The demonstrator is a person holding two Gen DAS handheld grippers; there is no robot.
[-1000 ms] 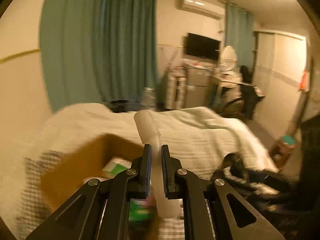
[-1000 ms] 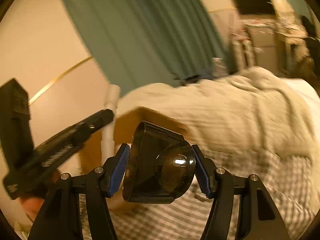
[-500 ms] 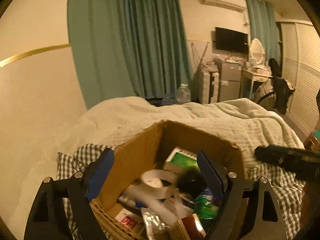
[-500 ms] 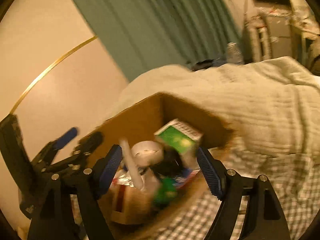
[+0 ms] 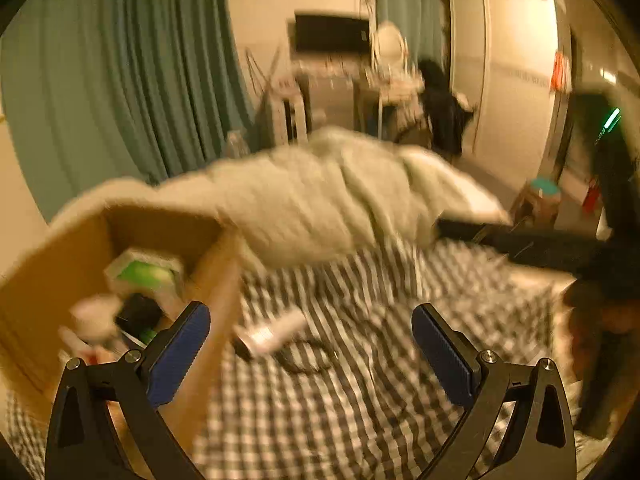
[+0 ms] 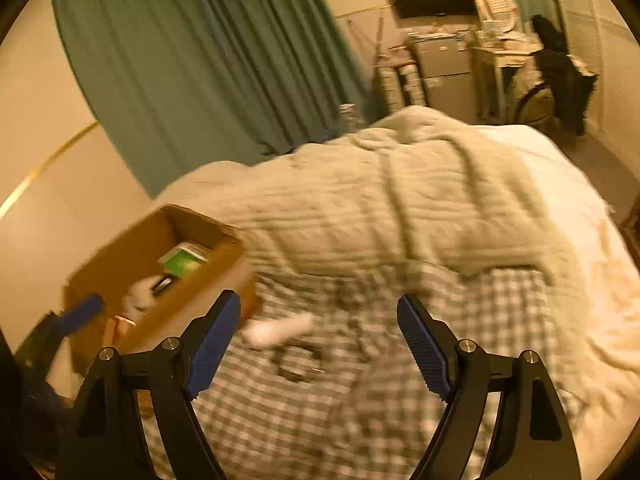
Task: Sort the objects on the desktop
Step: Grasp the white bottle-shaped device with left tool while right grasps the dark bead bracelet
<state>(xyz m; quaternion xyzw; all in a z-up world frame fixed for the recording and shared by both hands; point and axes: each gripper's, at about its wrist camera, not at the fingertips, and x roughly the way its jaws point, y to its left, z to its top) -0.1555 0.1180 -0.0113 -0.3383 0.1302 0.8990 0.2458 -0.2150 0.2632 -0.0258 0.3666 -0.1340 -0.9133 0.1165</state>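
Note:
A brown cardboard box (image 5: 52,276) (image 6: 132,248) sits on a checked cloth at the left, holding a green-and-white pack (image 5: 140,272) (image 6: 182,260), a white tape roll (image 5: 94,316) and other small items. A white tube (image 5: 272,332) (image 6: 280,326) and a dark ring (image 5: 304,354) (image 6: 298,360) lie on the cloth just right of the box. My left gripper (image 5: 310,352) is open and empty, above the tube and ring. My right gripper (image 6: 318,344) is open and empty, above the same spot. Both views are blurred.
A checked cloth (image 5: 352,400) (image 6: 360,420) covers the bed's near part. A rumpled cream blanket (image 5: 320,200) (image 6: 400,200) lies behind it. Green curtains (image 6: 200,60), a TV and furniture stand at the back. The other gripper's dark body (image 5: 560,252) is at the right.
The left gripper let go of the white tube and the right let go of the black cup, both over the box. Both now stand open and have swung right, off the box.

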